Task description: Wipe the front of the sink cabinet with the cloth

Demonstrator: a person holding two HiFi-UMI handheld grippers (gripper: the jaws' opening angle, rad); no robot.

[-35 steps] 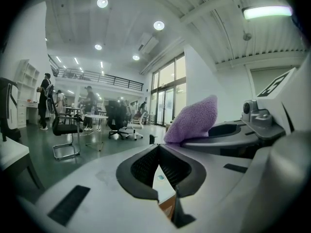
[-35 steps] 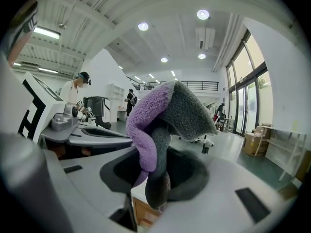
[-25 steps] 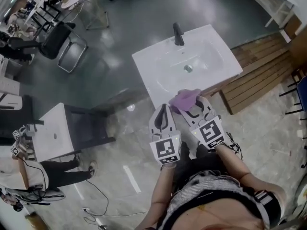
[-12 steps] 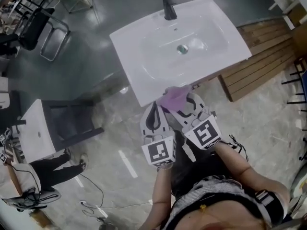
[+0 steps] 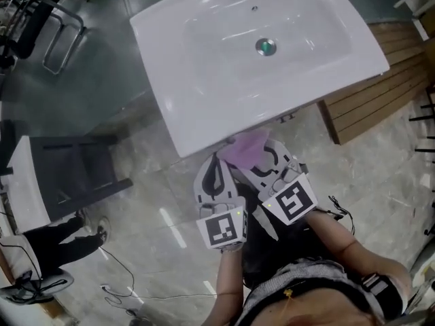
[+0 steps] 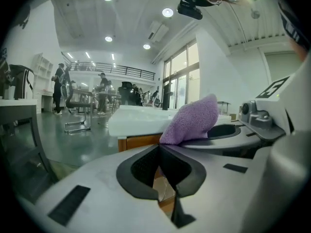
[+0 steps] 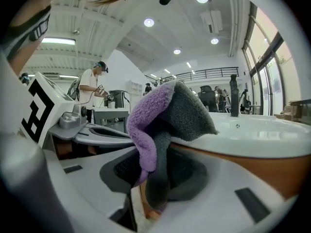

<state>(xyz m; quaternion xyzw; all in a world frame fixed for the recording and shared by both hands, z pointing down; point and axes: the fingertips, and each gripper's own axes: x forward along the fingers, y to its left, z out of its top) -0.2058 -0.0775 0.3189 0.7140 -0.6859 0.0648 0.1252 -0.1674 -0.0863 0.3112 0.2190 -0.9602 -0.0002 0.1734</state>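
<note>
The right hand-held gripper (image 7: 151,181) has its jaws clamped on a purple and grey terry cloth (image 7: 158,113). The cloth is folded over, stands up out of the jaws, and its grey side leans forward toward the sink. Just beside it, on its left, the left hand-held gripper (image 6: 159,154) has its jaws pressed together with nothing between them. The cloth only shows past the tip of this gripper, on its right side.

Directly ahead of both grippers is the front rim of the white ceramic sink basin (image 5: 178,136). Under this rim is the brown wooden front of the sink cabinet (image 6: 138,142). In the head view the tips of the right hand-held gripper (image 5: 266,156) and the left hand-held gripper (image 5: 217,172) are close under the rim, and the cloth (image 5: 245,148) lies at its edge. I cannot tell if the cloth touches the wood.

In my judgement the step in hand is the approach: the cloth is being brought to the cabinet, and the wiping is not yet started. The next move calls for lowering the right hand-held gripper below the rim, pressing the cloth flat against the wooden front, and then stroking sideways. The hard jaws should not strike the basin edge.
</note>
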